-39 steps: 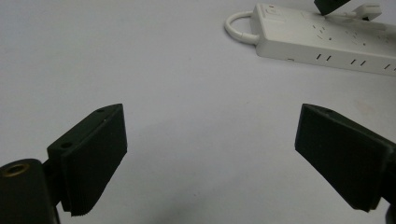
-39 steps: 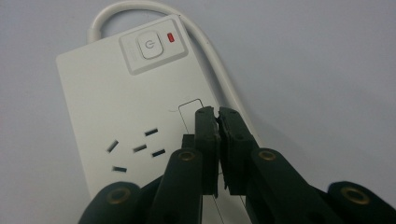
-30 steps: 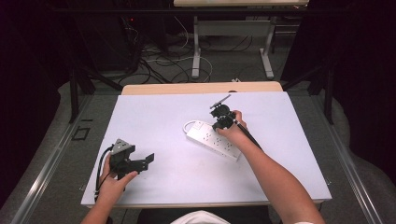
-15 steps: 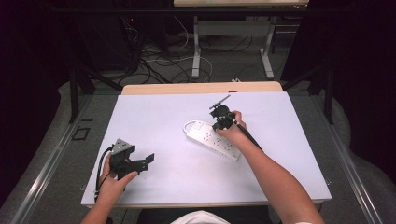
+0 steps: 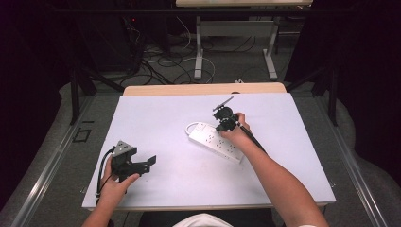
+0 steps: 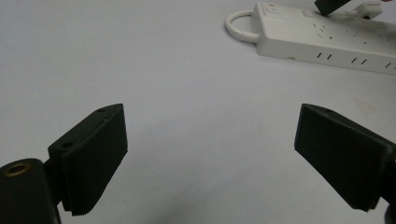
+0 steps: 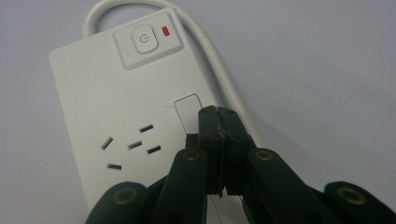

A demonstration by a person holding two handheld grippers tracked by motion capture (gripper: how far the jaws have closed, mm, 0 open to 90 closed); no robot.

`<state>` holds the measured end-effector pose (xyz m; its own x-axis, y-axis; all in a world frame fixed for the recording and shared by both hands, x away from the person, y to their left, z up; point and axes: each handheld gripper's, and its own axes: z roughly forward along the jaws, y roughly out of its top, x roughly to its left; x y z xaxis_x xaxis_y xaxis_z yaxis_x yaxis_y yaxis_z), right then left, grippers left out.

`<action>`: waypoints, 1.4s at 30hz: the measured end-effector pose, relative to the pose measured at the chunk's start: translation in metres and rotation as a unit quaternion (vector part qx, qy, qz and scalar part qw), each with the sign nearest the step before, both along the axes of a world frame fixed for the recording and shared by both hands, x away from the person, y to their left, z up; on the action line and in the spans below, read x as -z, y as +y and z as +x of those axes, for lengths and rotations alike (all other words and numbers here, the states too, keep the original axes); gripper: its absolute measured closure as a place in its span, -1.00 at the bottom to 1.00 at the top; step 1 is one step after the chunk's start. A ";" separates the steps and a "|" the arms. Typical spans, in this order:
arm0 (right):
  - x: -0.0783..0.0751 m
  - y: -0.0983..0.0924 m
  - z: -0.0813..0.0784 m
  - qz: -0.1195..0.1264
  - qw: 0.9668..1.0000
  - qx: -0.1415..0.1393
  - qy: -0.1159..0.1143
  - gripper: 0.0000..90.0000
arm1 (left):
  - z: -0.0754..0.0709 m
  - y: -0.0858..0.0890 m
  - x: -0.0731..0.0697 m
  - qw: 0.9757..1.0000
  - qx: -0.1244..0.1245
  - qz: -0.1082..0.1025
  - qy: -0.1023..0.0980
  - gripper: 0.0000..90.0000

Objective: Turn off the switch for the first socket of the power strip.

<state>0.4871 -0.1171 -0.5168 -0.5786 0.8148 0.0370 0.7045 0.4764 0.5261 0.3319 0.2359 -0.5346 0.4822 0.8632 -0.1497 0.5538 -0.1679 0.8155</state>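
Nothing moved since earlier | right gripper (image 7: 219,122) closed, empty, over power strip (image 7: 116,107), button (image 7: 144,39) unpressed | left gripper (image 6: 210,154) wide, near front-left table (image 5: 293,156) corner.

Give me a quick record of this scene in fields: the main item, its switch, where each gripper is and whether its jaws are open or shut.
item: white power strip lying flat on the table
switch: power button, red indicator beside it
right gripper: jaws shut together, nothing between them, tips over the strip's top face
left gripper: jaws wide open, apart from the strip
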 end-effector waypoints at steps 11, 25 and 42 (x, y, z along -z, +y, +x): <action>0.001 0.002 0.000 0.000 1.000 0.004 -0.011 0.98 | 0.002 0.000 0.001 1.000 0.002 -0.002 0.004 -0.79; -0.003 0.003 -0.004 0.001 1.000 -0.007 -0.008 0.88 | 0.002 0.001 0.000 1.000 0.003 0.000 0.007 -0.79; -0.012 0.000 -0.009 0.013 1.000 -0.001 -0.016 0.57 | 0.000 0.000 0.001 1.000 0.003 0.002 0.007 -0.79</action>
